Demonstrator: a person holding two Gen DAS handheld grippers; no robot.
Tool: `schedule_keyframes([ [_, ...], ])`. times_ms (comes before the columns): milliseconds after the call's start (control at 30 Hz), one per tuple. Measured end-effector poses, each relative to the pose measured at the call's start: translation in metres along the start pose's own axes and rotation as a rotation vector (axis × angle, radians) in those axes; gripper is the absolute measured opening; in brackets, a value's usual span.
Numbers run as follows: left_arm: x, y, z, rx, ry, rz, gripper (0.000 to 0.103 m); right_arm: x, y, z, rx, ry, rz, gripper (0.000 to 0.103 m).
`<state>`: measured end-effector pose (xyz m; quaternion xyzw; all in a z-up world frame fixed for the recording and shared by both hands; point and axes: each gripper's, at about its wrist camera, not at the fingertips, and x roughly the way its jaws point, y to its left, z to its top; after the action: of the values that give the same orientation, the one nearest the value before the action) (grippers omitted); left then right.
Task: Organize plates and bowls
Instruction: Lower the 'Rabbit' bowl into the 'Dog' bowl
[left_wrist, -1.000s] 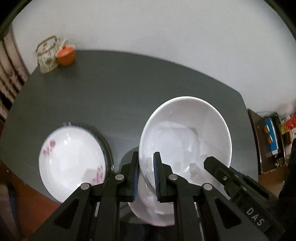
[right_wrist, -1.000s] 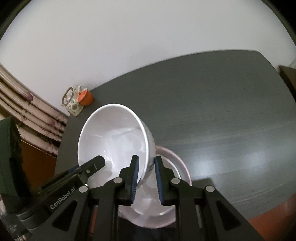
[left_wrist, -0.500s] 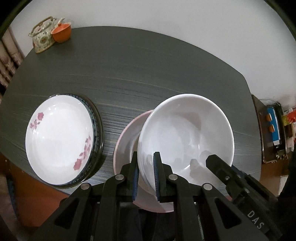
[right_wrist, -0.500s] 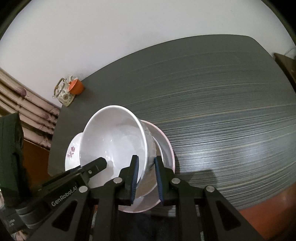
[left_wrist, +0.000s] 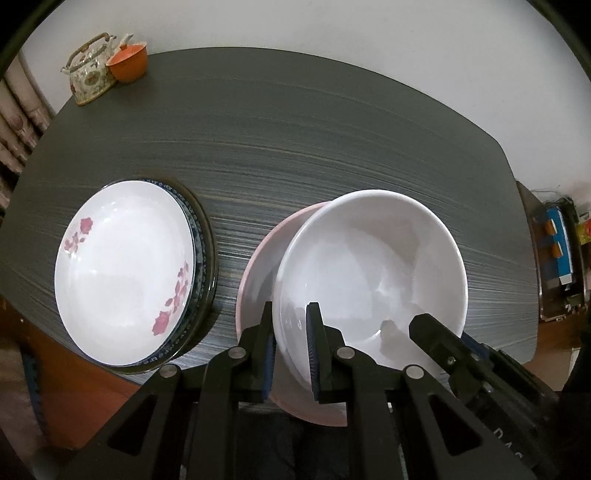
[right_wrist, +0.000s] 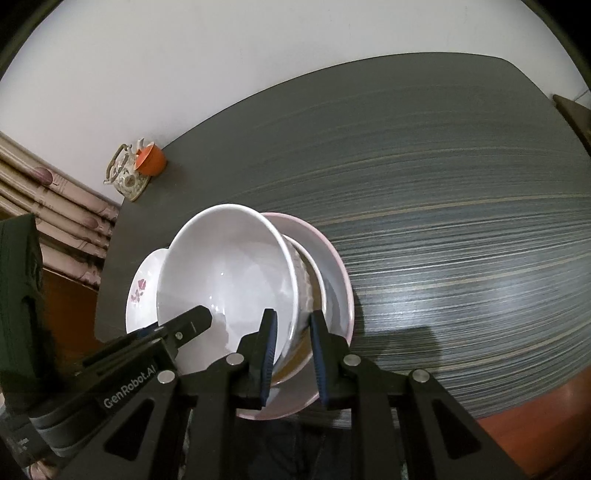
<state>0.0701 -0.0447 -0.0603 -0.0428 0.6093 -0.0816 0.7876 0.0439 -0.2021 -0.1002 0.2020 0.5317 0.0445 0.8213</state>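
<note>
A large white bowl (left_wrist: 369, 266) (right_wrist: 225, 273) sits in or just over a pink-rimmed plate (left_wrist: 258, 266) (right_wrist: 332, 273) near the table's front edge. My left gripper (left_wrist: 290, 325) is shut on the bowl's left rim, one pad inside and one outside. My right gripper (right_wrist: 293, 332) is shut on the opposite rim, and its black finger also shows inside the bowl in the left wrist view. Left of the bowl, a white plate with pink flowers (left_wrist: 118, 273) (right_wrist: 142, 288) lies on top of a dark blue-rimmed plate (left_wrist: 201, 240).
A flowered teapot (left_wrist: 90, 70) (right_wrist: 123, 173) and an orange cup (left_wrist: 129, 64) (right_wrist: 151, 160) stand at the table's far left corner. The dark striped tabletop (right_wrist: 443, 221) stretches right and back. A curtain (right_wrist: 55, 206) hangs left; a cluttered shelf (left_wrist: 557, 251) stands right.
Both grippers have come down with the white bowl, which now rests low over the pink-rimmed plate. The views tilted further down, showing more of the flowered plate and table.
</note>
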Motion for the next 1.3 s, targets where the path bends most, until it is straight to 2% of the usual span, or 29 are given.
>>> schedule_keyframes([
  [433, -0.002, -0.012, -0.004, 0.031, -0.033, 0.065, 0.014, -0.001, -0.001, -0.003, -0.014, -0.002, 0.005, 0.022],
  [800, 0.008, -0.012, -0.008, 0.023, -0.005, 0.072, 0.016, -0.001, 0.001, -0.002, -0.017, -0.005, 0.001, 0.025],
  [1300, 0.001, -0.005, -0.006, 0.034, -0.039, 0.066, 0.029, -0.012, -0.011, 0.0, -0.011, -0.014, 0.049, 0.026],
])
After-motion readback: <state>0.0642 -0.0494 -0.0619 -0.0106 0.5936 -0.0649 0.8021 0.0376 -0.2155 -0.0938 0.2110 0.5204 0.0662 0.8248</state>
